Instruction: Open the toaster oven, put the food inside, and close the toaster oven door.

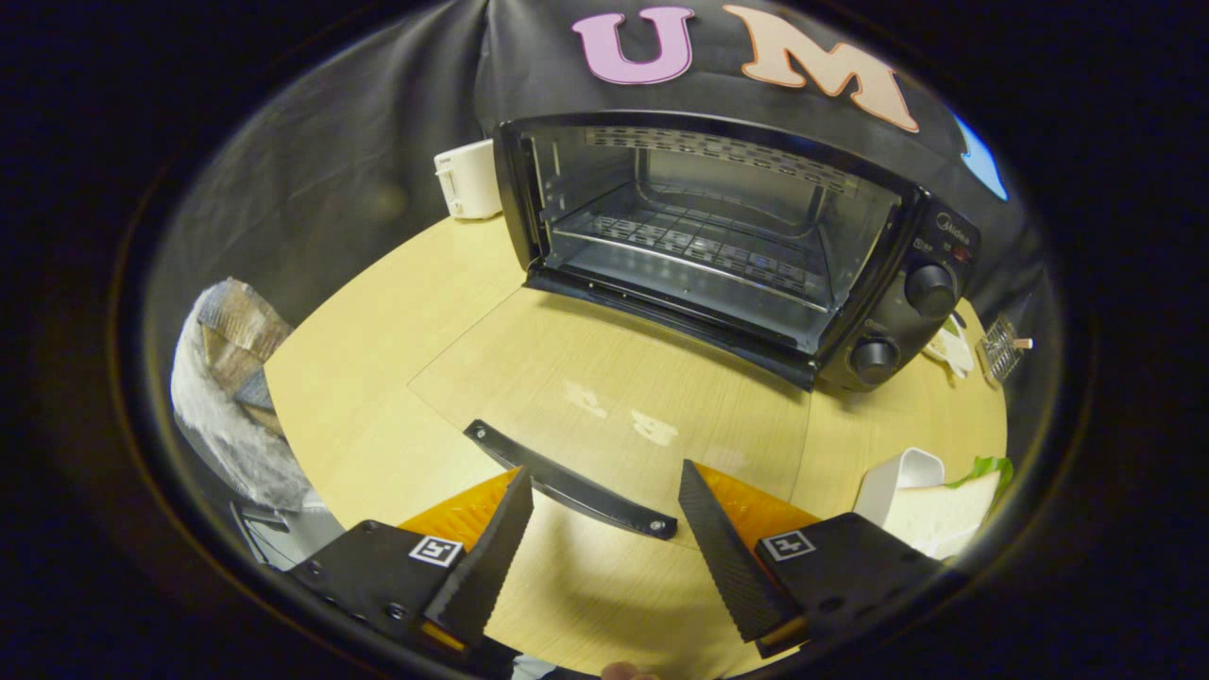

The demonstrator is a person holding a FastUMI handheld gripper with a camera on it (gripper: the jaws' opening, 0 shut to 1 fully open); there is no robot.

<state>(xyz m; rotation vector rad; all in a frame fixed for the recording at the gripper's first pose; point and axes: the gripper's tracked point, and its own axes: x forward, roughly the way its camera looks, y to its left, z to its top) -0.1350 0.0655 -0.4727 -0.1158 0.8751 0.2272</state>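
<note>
The black toaster oven (907,274) stands at the back of the wooden table with its cavity open and a wire rack (699,247) bare inside. Its glass door (604,378) lies folded down flat toward me, and the black door handle (567,484) runs across just ahead of my fingers. My gripper (604,469) is open above the handle, with nothing between the fingers. The food, a sandwich (945,515) with green lettuce showing, rests against a white dish (897,477) to the right of my right finger.
A white toaster (468,179) sits behind the oven's left side. Small items, one a wire clip (1001,345), lie to the right of the oven's knobs. Off the table's left edge is a chair draped with grey cloth (227,397).
</note>
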